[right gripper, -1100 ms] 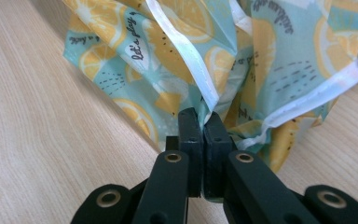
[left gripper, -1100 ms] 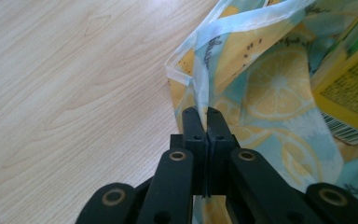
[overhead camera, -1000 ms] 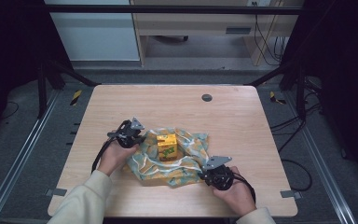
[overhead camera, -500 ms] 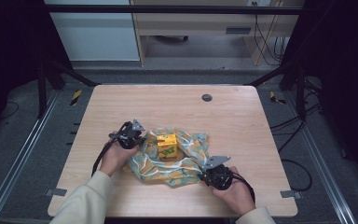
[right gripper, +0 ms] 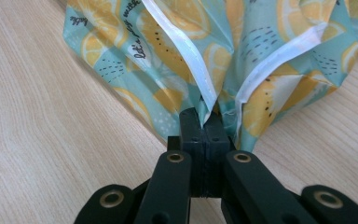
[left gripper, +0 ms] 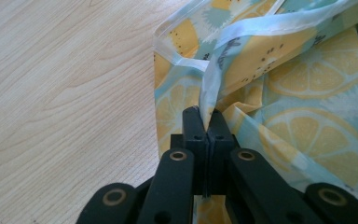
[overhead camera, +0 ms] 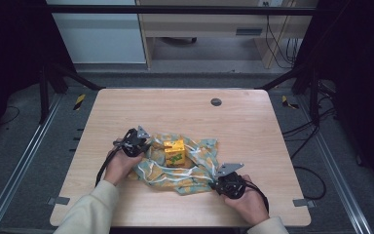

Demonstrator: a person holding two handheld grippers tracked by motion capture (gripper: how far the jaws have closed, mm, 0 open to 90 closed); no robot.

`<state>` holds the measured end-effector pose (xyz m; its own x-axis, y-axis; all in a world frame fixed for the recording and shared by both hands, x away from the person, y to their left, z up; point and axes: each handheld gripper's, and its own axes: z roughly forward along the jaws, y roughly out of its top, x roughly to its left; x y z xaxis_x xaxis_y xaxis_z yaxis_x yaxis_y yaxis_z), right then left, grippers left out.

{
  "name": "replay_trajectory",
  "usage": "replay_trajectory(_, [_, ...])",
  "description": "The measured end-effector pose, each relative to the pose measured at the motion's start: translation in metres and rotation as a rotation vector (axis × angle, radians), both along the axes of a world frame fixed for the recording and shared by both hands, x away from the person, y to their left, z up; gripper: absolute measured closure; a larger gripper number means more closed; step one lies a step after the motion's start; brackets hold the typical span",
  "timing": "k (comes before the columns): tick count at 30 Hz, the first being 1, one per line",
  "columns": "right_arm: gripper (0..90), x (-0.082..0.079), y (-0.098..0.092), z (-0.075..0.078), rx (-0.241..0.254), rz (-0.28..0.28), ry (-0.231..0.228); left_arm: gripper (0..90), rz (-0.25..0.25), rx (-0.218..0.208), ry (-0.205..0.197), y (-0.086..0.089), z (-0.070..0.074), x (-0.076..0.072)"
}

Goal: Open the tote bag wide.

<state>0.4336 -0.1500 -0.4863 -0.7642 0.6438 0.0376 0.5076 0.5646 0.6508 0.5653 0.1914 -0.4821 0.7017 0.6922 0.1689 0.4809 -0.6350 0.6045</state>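
Note:
A teal cloth printed with lemon slices point(overhead camera: 195, 168) lies crumpled on the wooden table point(overhead camera: 243, 126), with a small yellow box point(overhead camera: 175, 152) standing on it. My left gripper point(overhead camera: 143, 140) is at the cloth's left edge, jaws shut on a white-hemmed corner point(left gripper: 209, 100). At the front right my right gripper point(overhead camera: 219, 178) is shut on another hemmed corner point(right gripper: 209, 105), which bunches upward from the jaws. The cloth point(left gripper: 303, 93) spreads away to the right of the left jaws. The cloth point(right gripper: 191, 46) drapes above the right jaws.
A small round dark grommet point(overhead camera: 216, 102) sits in the tabletop near the far edge. Bare wood stretches behind the cloth and to its right. Black frame legs and cables stand around the table, with a cabinet point(overhead camera: 102, 34) beyond it.
The left gripper has shifted slightly left and toward the person with its corner, and the cloth sits a little flatter. The right gripper has barely moved.

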Motion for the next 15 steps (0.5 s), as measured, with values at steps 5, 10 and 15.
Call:
replay_trajectory(5, [90.0, 0.0008, -0.0024, -0.0010, -0.004, -0.006, 0.008, 89.5, -0.002, 0.009, -0.005, -0.0001, -0.0008, -0.0004])
replay_trajectory(10, [90.0, 0.0010, -0.0033, -0.0017, -0.014, -0.007, 0.013, 89.4, 0.007, 0.003, -0.011, 0.0022, -0.0017, 0.0000])
replay_trajectory(15, [90.0, 0.0009, -0.0039, -0.0023, -0.012, -0.015, 0.021, 89.5, 0.005, 0.007, -0.009, 0.0026, -0.0015, -0.0007])
